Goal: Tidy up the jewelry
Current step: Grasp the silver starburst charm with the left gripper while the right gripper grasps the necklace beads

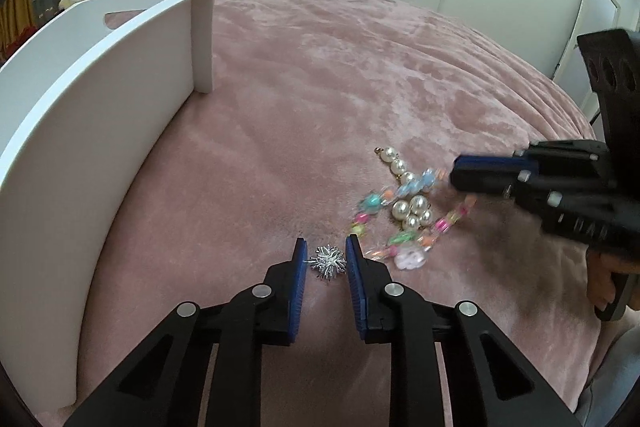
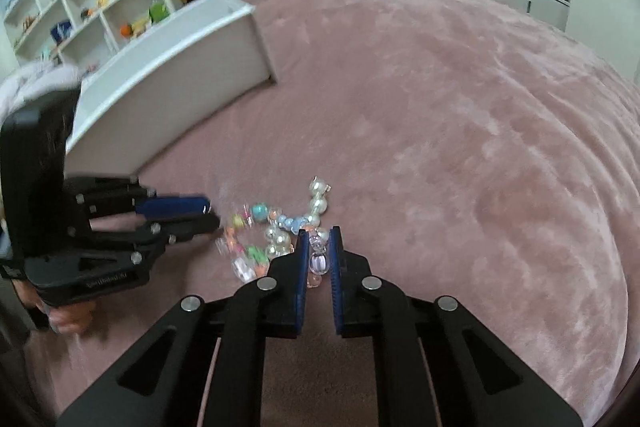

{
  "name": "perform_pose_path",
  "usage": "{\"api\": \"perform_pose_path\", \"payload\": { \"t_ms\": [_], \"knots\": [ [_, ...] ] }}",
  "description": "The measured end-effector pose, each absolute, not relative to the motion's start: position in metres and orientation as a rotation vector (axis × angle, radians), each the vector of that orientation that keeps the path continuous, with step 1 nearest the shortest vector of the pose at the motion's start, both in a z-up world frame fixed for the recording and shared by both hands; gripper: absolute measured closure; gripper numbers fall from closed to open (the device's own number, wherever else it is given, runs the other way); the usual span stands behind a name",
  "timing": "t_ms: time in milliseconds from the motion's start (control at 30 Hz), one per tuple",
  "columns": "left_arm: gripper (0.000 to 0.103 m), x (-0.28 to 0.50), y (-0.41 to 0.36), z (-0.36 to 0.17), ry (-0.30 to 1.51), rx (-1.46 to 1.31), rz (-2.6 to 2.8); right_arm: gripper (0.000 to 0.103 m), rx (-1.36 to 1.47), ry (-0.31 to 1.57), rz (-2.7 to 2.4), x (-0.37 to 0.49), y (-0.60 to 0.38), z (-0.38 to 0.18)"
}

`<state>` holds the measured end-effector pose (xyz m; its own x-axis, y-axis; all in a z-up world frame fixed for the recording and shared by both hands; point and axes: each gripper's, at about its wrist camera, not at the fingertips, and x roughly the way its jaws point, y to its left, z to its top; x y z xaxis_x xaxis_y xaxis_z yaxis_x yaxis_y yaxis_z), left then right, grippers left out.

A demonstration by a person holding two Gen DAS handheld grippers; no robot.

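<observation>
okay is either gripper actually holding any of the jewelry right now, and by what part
Neither clearly. The left gripper is open around the silver starburst piece. The right gripper brackets a clear bead of the colorful beaded strand; whether it is clamped cannot be told.

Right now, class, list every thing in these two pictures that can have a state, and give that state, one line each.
Left claw: open, fingers either side of the silver brooch, not closed on it.
Silver brooch: lying on the pink blanket.
Right claw: open, straddling a purple bead.
Bead bracelet: loosely heaped on the blanket.
Pearl strand: lying across the bracelet.
White tray: upright on the blanket; inside hidden.
</observation>
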<state>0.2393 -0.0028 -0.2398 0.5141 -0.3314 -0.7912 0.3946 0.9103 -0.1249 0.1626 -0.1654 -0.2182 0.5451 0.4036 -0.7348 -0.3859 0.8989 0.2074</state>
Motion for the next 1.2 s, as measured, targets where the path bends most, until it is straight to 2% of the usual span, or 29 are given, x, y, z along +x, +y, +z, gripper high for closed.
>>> {"api": "perform_pose_path", "payload": {
  "t_ms": [567, 1200],
  "knots": [
    [0.078, 0.22, -0.002, -0.212, 0.892, 0.068, -0.435, 0.092, 0.129, 0.768, 0.476, 0.139, -0.183, -0.171],
    [0.078, 0.204, 0.016, -0.133, 0.809, 0.103, -0.397, 0.092, 0.034, 0.73, 0.448, 0.135, -0.175, -0.089]
  ]
}}
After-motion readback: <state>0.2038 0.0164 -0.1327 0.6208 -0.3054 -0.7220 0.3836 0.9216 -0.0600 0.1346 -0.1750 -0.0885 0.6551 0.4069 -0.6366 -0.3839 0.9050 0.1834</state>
